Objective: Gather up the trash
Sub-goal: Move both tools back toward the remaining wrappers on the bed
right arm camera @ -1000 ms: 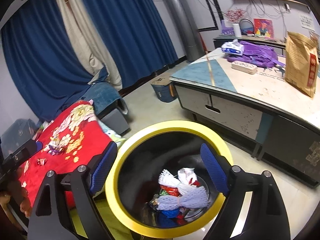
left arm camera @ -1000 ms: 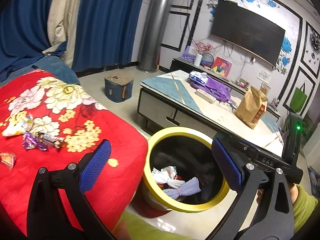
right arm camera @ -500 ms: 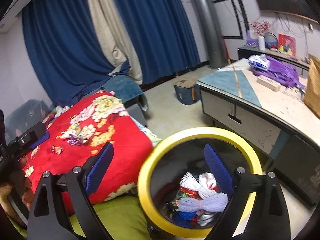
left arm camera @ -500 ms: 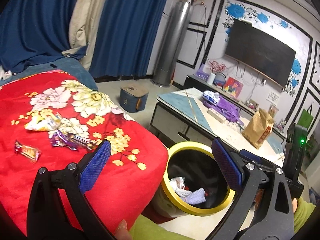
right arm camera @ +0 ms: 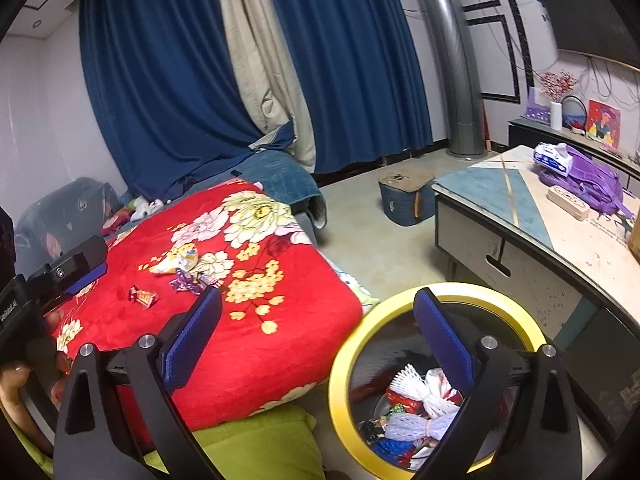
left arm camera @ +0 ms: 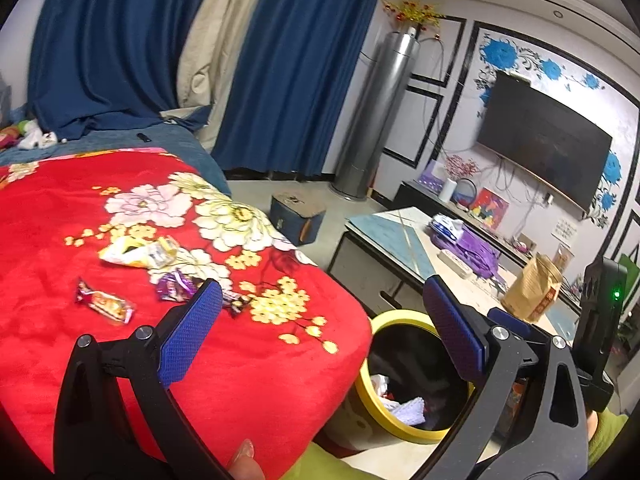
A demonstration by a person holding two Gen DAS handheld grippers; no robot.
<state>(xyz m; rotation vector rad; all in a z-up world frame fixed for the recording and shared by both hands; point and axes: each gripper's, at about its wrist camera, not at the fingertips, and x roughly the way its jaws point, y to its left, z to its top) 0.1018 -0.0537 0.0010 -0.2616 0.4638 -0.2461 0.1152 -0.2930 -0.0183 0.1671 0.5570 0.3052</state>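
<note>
Wrappers lie scattered on a red floral blanket (left arm camera: 248,360) covering a bed: a yellow snack bag (left arm camera: 138,254), a purple wrapper (left arm camera: 176,286) and a red candy wrapper (left arm camera: 106,302), near one another. Both grippers are empty, jaws spread wide. The left gripper (left arm camera: 320,330) hangs above the blanket's edge; the right gripper (right arm camera: 318,334) hangs beside it, above a yellow-rimmed trash bin (right arm camera: 340,364) on the floor just beside the bed. The bin holds white netting (right arm camera: 424,426) and crumpled packets. A desk (right arm camera: 500,208) stands nearby.
</note>
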